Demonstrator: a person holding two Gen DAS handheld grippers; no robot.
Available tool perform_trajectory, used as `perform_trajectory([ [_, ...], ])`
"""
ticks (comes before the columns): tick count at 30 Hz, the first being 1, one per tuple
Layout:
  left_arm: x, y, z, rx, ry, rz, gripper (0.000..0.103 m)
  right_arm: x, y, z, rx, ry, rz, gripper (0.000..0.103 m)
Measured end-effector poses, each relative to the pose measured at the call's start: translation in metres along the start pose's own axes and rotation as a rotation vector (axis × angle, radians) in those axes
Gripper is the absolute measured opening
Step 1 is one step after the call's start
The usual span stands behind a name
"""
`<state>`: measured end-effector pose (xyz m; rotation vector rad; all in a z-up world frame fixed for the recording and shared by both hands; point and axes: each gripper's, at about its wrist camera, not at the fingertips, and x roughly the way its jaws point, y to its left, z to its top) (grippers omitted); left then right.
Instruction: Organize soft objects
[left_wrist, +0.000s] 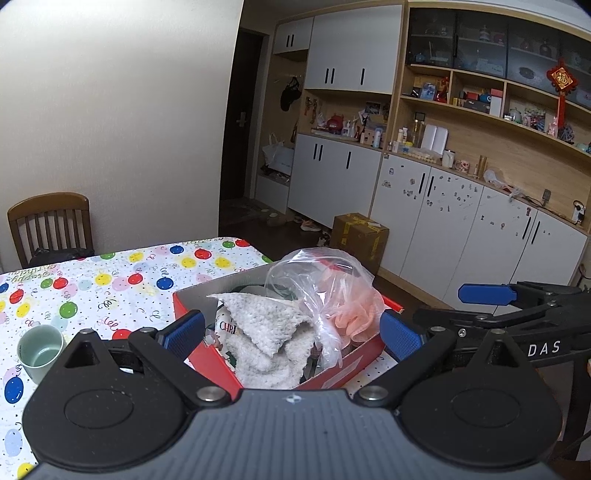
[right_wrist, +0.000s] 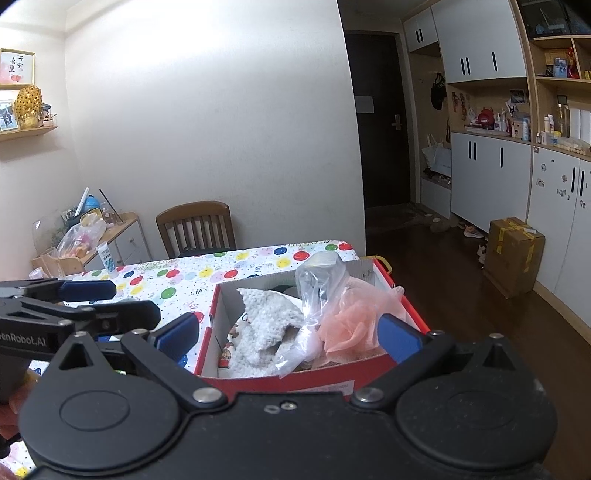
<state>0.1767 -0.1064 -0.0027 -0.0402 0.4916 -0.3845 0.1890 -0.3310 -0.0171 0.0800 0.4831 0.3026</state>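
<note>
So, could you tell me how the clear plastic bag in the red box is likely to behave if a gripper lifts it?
The clear plastic bag looks thin and crumpled, so it would probably flop and fold rather than hold shape. Its glossy film may slip between the pads. It seems light, and the peach mesh puff lying against it might drag along.

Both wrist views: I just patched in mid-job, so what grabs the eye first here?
The red cardboard box near the table's corner stands out, stuffed with a white knitted cloth, a clear plastic bag and a peach mesh puff. The balloon-print tablecloth is loud, with a pale green cup at its left. Both grippers, left gripper and right gripper, hang before the box, jaws open.
</note>
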Motion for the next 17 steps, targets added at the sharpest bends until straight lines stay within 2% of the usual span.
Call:
perform_trajectory([
  [17,-0.0025,0.0039,-0.0005,-0.013,0.000,-0.008,0.102,0.0009,0.0026,-0.0013,0.003,0.009,0.002,0.103],
])
